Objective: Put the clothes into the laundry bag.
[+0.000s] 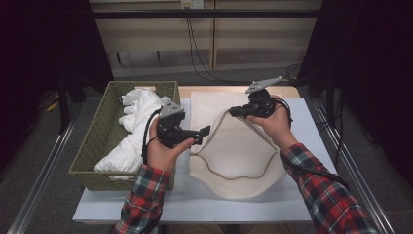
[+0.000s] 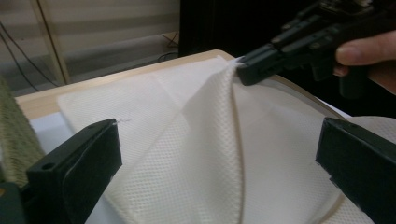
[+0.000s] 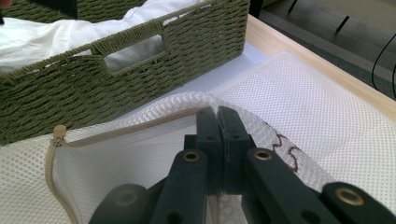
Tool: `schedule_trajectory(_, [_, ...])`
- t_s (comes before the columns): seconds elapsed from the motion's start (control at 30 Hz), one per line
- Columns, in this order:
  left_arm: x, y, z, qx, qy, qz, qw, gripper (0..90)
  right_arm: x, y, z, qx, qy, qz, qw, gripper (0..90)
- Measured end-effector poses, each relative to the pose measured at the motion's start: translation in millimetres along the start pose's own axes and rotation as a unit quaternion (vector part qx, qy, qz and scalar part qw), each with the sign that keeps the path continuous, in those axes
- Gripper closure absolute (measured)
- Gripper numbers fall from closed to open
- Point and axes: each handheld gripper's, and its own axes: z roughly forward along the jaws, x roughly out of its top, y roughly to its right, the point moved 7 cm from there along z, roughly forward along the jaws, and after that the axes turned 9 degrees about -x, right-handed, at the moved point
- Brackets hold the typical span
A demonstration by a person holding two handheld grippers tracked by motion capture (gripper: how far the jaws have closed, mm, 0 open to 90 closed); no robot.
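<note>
Right tongs (image 3: pixel 218 122) clenched on the zippered rim of the white mesh laundry bag (image 1: pixel 234 151), holding that edge lifted off the desk (image 1: pixel 195 200). Left tongs (image 1: pixel 204 132) released, jaws wide apart, hovering just beside the bag's opening. Green wicker basket (image 1: pixel 97 136) with white clothes (image 1: pixel 136 122) at left.

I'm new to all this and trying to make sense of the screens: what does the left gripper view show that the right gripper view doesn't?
Left gripper view: the left gripper with jaws wide open and nothing between them, and beyond it the right gripper in a hand, lifting the mesh bag by its rim.

Right gripper view: the woven basket with white laundry inside, the bag's zipper end, and jaws pressed shut on the mesh.

Both: the white mesh bag and the table's wooden edge.
</note>
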Motion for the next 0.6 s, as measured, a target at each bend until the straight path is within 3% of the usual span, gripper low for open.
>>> schedule_trajectory(0.37, [11.1,-36.7,-17.1,0.049,-0.025,0.002,0.9985,0.1,-2.2,-0.8,0.1,-0.002,-0.002,-0.002,1.0000,89.0])
schedule_trajectory(0.4, [9.5,-48.0,-22.0,0.069,-0.038,-0.002,0.9969,0.1,-1.9,-0.8,-0.1,-0.001,-0.002,-0.001,1.0000,88.9])
schedule_trajectory(0.5, [6.2,-56.5,-24.9,0.076,-0.050,-0.005,0.9958,0.1,-1.9,-0.6,-0.2,-0.002,-0.003,0.000,1.0000,89.0])
schedule_trajectory(0.53, [3.1,-64.7,-27.8,0.091,-0.058,-0.007,0.9942,0.1,-2.2,-0.5,-0.1,-0.001,-0.003,-0.003,1.0000,89.0])
schedule_trajectory(0.57, [3.1,-64.7,-27.8,0.091,-0.058,-0.007,0.9942,0.1,-2.2,-0.5,-0.1,-0.001,-0.003,-0.003,1.0000,89.0])
schedule_trajectory(0.6, [-0.3,-73.1,-30.5,0.098,-0.065,-0.011,0.9930,0.1,-2.3,-0.5,-0.8,-0.001,-0.004,-0.002,1.0000,89.0])
